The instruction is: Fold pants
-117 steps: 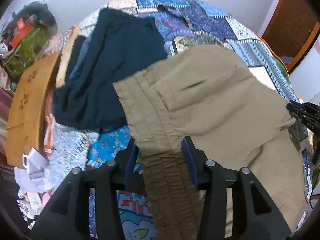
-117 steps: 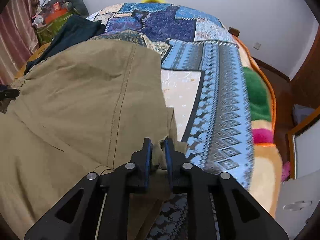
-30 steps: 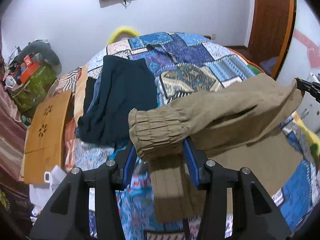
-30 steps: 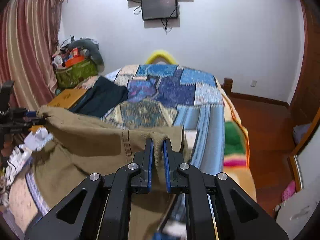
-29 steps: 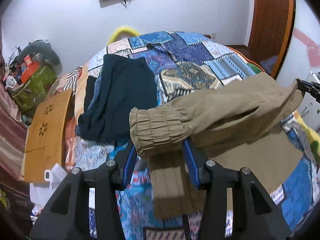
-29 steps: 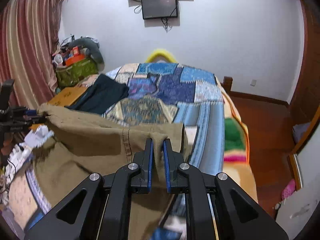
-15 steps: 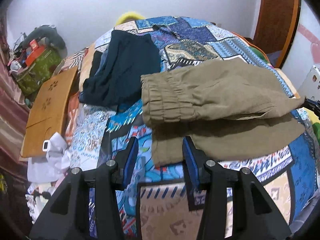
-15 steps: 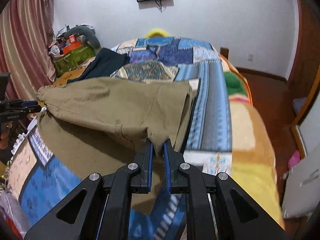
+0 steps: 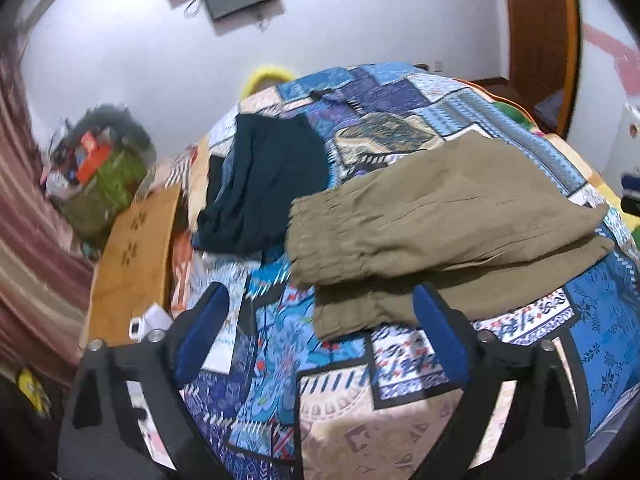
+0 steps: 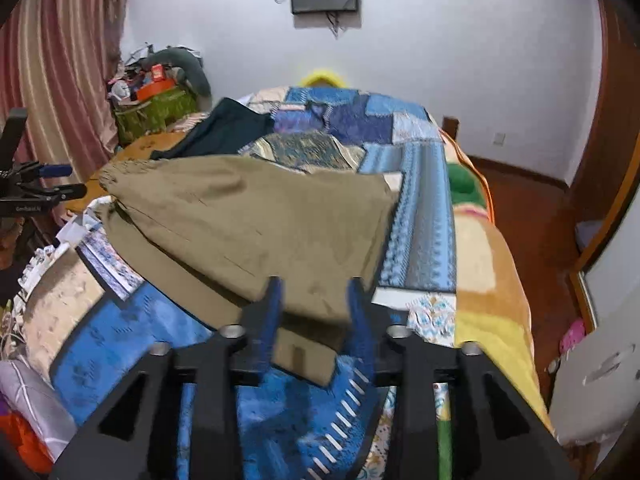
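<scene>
The khaki pants [image 9: 440, 216] lie folded over on the patchwork quilt [image 9: 400, 96], elastic waistband to the left. My left gripper [image 9: 320, 296] hangs just short of their near edge. Its jaws are opening wide and hold nothing. In the right wrist view the pants [image 10: 248, 216] spread across the bed, and their near corner lies loose between the fingers of my right gripper [image 10: 315, 292]. Those jaws are opening and the pads stand off the cloth. The left gripper [image 10: 40, 192] shows at the left edge there.
A dark navy garment [image 9: 264, 184] lies behind the pants. A wooden board [image 9: 132, 248] and a green bag [image 9: 104, 176] of clutter sit left of the bed. A curtain [image 10: 60, 80] hangs on the left. A brown door [image 9: 536, 32] stands on the right.
Both grippers let go of the pants, widened and drew back. The raised upper half dropped flat onto the lower half on the quilt.
</scene>
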Demonstrator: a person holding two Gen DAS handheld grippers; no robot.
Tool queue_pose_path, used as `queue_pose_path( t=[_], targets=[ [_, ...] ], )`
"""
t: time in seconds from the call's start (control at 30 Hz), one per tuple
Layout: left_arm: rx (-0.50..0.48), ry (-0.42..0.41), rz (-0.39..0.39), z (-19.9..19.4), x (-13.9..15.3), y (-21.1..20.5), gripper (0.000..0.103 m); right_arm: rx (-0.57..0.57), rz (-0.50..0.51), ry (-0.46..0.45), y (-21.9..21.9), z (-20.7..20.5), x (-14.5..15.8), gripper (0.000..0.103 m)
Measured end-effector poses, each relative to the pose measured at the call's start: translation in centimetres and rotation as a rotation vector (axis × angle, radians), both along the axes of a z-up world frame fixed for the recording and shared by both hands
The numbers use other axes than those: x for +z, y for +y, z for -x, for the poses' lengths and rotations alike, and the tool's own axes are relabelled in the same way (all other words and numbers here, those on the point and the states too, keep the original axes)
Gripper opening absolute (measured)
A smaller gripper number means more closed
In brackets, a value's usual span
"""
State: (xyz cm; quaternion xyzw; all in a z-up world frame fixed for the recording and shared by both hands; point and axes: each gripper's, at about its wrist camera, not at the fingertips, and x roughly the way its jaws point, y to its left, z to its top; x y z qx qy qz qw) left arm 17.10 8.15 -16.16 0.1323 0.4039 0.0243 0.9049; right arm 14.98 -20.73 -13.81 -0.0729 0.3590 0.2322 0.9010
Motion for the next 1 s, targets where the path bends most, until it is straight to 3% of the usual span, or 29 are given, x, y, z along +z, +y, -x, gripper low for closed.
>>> queue_pose_path(
  t=[0.13, 0.43, 0.57, 0.73, 0.8, 0.83, 0.87, 0.9, 0.97, 1.0],
  targets=[
    [-0.078, 0.03, -0.08, -1.1, -1.2, -2.7, 0.096, 0.056, -0.002, 0.002, 1.9, -0.1, 0.1, 0.06],
    [-0.236, 0.083, -0.185, -3.2, -4.3, -7.8, 0.096, 0.174, 0.02, 0.063, 6.6, -1.0, -2.6, 0.061],
    [-0.265, 0.082, -0.161, -4.4, -3.7, -8.4, 0.095, 0.213, 0.038, 0.075, 8.4, -1.5, -3.6, 0.061],
    [-0.281, 0.084, -0.085, -5.7, -2.4, -8.6, 0.086, 0.228, 0.05, 0.052, 10.1, -2.5, -4.1, 0.061],
    [-0.287, 0.088, -0.066, -5.8, -2.3, -8.7, 0.082, 0.223, 0.043, 0.041, 10.3, -3.1, -3.9, 0.05],
    [-0.293, 0.093, -0.056, -5.9, -2.3, -8.6, 0.08, 0.222, 0.041, 0.04, 10.4, -3.3, -3.8, 0.037],
    [-0.297, 0.102, -0.054, -5.8, -2.4, -8.8, 0.074, 0.222, 0.035, 0.043, 10.3, -3.7, -3.6, 0.027],
    [-0.304, 0.115, -0.057, -5.9, -2.6, -8.8, 0.068, 0.223, 0.028, 0.044, 10.3, -3.9, -3.4, 0.023],
    [-0.303, 0.129, -0.102, -5.8, -3.3, -9.1, 0.039, 0.226, 0.022, 0.026, 9.9, -4.0, -2.6, 0.011],
    [-0.299, 0.132, -0.129, -5.7, -3.6, -9.3, 0.033, 0.229, 0.028, 0.018, 9.9, -4.0, -2.4, 0.01]
  ],
)
